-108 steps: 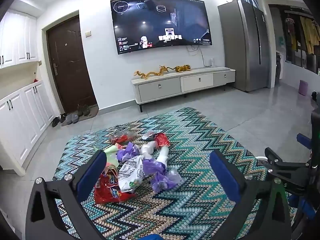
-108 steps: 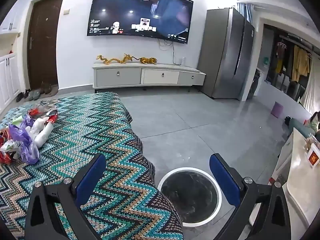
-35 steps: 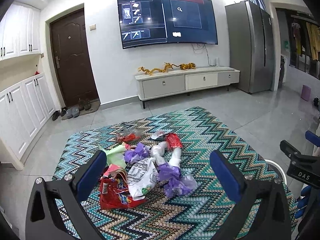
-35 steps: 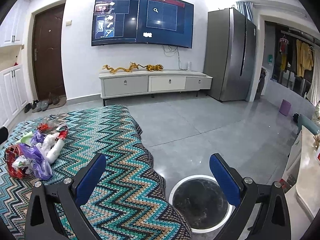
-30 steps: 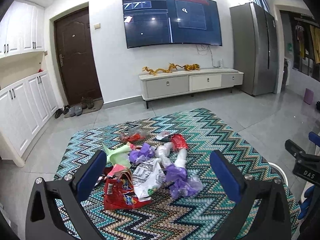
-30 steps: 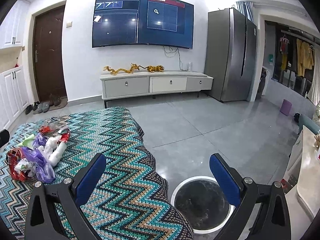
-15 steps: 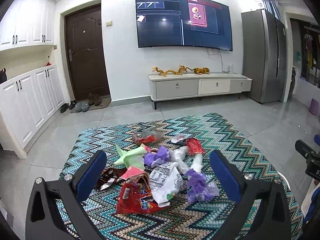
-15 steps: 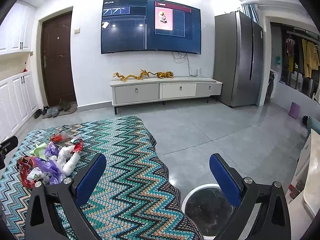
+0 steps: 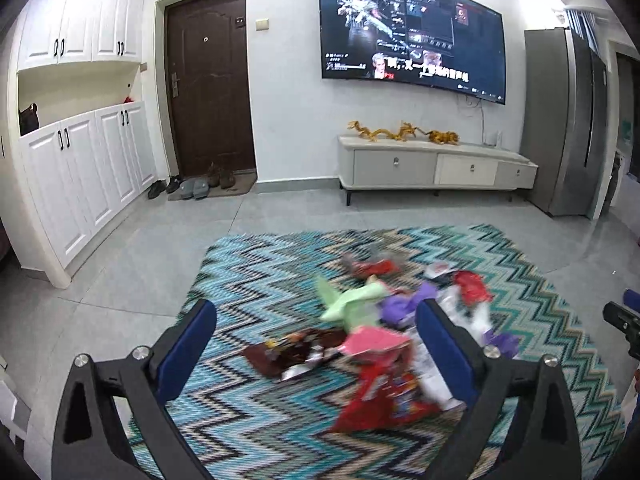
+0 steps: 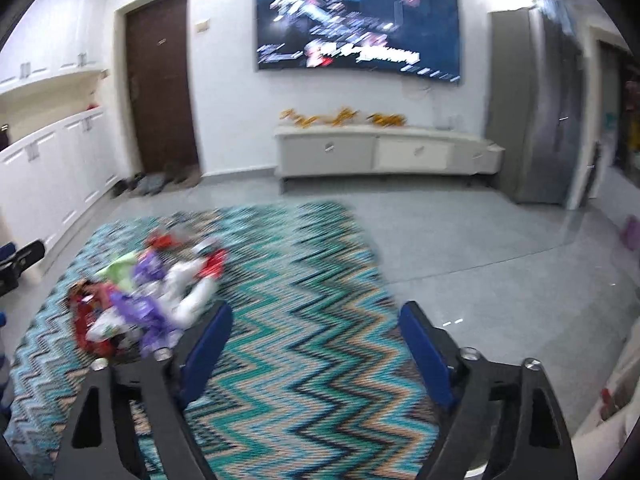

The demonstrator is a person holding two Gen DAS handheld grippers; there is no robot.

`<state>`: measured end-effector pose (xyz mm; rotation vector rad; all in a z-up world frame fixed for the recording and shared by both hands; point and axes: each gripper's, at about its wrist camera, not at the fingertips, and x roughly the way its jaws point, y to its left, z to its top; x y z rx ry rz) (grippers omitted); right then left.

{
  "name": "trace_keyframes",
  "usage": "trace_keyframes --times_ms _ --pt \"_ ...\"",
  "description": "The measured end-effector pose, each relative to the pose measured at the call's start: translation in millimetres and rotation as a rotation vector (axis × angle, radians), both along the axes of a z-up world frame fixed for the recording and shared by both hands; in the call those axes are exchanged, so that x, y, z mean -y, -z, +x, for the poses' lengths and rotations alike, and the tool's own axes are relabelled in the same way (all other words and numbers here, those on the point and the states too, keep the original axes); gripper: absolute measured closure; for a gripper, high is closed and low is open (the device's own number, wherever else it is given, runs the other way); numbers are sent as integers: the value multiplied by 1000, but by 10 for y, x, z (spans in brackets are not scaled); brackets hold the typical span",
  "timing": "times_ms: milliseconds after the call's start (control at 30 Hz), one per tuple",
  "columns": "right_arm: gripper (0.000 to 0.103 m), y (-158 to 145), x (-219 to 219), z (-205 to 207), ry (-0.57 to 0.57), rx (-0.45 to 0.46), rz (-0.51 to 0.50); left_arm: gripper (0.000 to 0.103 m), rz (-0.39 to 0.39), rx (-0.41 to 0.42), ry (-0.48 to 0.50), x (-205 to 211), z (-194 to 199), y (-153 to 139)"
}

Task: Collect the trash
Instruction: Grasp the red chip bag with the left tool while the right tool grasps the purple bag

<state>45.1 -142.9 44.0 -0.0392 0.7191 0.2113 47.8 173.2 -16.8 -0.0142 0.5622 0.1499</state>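
Both views have swung toward the trash pile (image 9: 376, 340) on the rug (image 9: 256, 280); left gripper (image 9: 320, 344) and right gripper (image 10: 316, 340), both empty, are closing: pickup begins.

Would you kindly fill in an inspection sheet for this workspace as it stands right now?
Surface: zigzag rug on grey tile floor.
Job's things: trash pile on the rug: green paper, pink sheet, red snack bag, purple bags.
Clutter: shoes by the door.
Grippers: left hand-held gripper closing, over the pile, gripping nothing; right hand-held gripper closing, empty, over bare rug.
Cables: TV cord on the wall.
Surroundings: wall TV, media console, fridge.
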Motion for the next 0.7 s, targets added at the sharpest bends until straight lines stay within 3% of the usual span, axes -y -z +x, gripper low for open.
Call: trace_keyframes --times_ms 167,333,600,633,667,700 --pt "39 261 -337 151 -147 -108 58 11 -31 -90 90 -152 -45 260" --pt "39 518 -726 256 -280 -198 78 12 -49 -191 194 -29 32 575" --pt "42 775 -991 392 -343 -271 71 12 -97 -246 257 43 288 796" --pt "46 794 -989 401 -346 -281 74 23 -97 -256 262 64 314 812" --pt "57 821 -987 409 -350 -293 78 32 -95 -272 271 83 333 835" --pt "61 847 -990 408 -354 -302 84 47 -104 -293 282 99 343 867"
